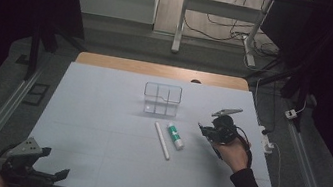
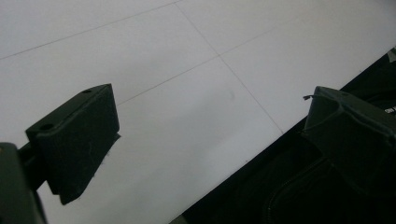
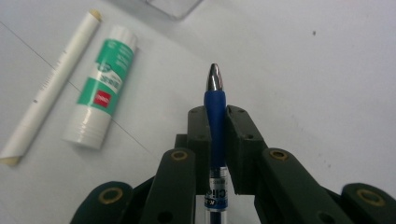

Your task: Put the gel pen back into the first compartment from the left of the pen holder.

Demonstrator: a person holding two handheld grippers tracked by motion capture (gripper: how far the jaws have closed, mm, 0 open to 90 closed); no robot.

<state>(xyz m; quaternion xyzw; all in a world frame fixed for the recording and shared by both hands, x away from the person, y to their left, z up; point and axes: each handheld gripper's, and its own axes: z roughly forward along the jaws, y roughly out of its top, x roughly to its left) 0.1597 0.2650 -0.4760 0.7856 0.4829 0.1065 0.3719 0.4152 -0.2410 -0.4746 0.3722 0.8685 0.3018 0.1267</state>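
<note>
Blue pen: a blue-barrelled ballpoint pen with a silver tip (image 3: 214, 112) was clamped between the jaws of the right gripper (image 3: 215, 122), its long axis running along the jaws and the tip poking out beyond them.
Right gripper: closed on the pen, held over the white bench (image 1: 98, 128) at about 3 o'clock from the bench's middle (image 1: 220, 128).
Clear organiser: a transparent plastic box split into compartments (image 1: 162, 99) stood at about 10 o'clock from the right gripper, near but apart from it, in the high view.
Key relation: the pen's tip pointed out past the jaws, so dropping it in would probably call for tipping it upright above a compartment.
Glue stick: a white tube with a green label (image 3: 101, 94) lay flat between gripper and box.
White stick: a slim white rod (image 3: 51, 84) lay just beside the glue.
Left gripper: open and empty (image 2: 210, 135), at the bench's 7 o'clock corner (image 1: 33, 168), well apart from the box; the right hand was nearer.
</note>
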